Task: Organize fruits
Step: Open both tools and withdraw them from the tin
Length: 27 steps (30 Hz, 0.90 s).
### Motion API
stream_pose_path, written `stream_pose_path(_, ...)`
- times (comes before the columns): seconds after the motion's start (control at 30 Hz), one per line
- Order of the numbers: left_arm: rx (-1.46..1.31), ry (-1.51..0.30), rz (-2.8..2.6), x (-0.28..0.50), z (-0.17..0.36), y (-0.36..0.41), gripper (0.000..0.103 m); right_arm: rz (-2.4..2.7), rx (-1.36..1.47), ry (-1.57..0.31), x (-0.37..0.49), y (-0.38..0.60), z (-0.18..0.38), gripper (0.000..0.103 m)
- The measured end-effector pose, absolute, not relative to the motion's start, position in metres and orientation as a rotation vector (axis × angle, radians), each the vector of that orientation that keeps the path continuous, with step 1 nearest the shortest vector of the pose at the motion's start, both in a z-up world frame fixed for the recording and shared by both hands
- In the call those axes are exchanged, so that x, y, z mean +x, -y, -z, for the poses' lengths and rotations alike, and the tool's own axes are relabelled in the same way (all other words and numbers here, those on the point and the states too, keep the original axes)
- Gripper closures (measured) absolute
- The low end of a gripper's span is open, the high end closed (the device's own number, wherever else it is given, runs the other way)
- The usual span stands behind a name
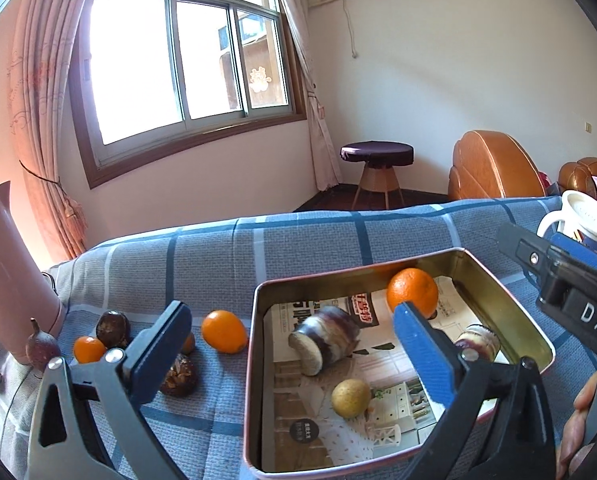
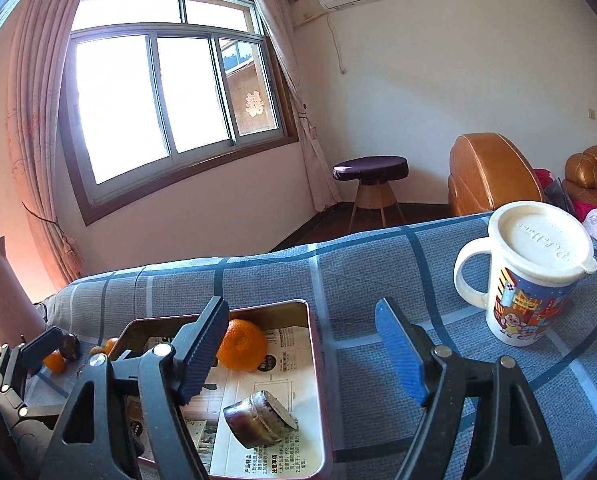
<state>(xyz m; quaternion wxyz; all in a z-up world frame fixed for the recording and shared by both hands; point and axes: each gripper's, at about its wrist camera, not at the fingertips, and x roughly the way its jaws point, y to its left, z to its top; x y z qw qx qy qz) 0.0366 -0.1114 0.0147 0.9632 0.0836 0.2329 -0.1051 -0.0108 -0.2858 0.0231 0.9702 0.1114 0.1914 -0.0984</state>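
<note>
A metal tin [image 1: 502, 308] lined with printed paper holds a big orange [image 1: 412, 292], two purple sugarcane pieces [image 1: 324, 340] [image 1: 478, 340] and a small yellow-brown fruit [image 1: 350, 398]. Left of it on the cloth lie an orange [image 1: 223, 331], a small orange [image 1: 88, 349], two dark passion fruits [image 1: 112, 328] [image 1: 41, 350] and a brown wrinkled fruit [image 1: 180, 376]. My left gripper [image 1: 294, 352] is open and empty over the tin's near left edge. My right gripper [image 2: 302, 352] is open and empty above the tin's right rim [image 2: 316, 360]; the orange [image 2: 242, 344] and one cane piece [image 2: 258, 418] show below it.
A lidded cartoon mug [image 2: 526, 280] stands on the blue checked cloth [image 2: 378, 272] at the right. A pink kettle [image 1: 6, 280] stands at the far left. The table's far edge drops to the floor, with a stool [image 1: 376, 160] and leather chairs [image 1: 494, 172] beyond.
</note>
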Motion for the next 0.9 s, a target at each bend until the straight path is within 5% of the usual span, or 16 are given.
stream_pose_path(0.27,0.154,-0.446,0.149,0.035,-0.018,0.094,0.000,0.228,0.201,-0.213,-0.036,0.279,-0.033,0.024)
stream_pose_path(0.9,0.181,-0.424,0.089,0.024,-0.014,0.057,0.000,0.241,0.157,-0.217,-0.048,0.246,-0.034,0.021)
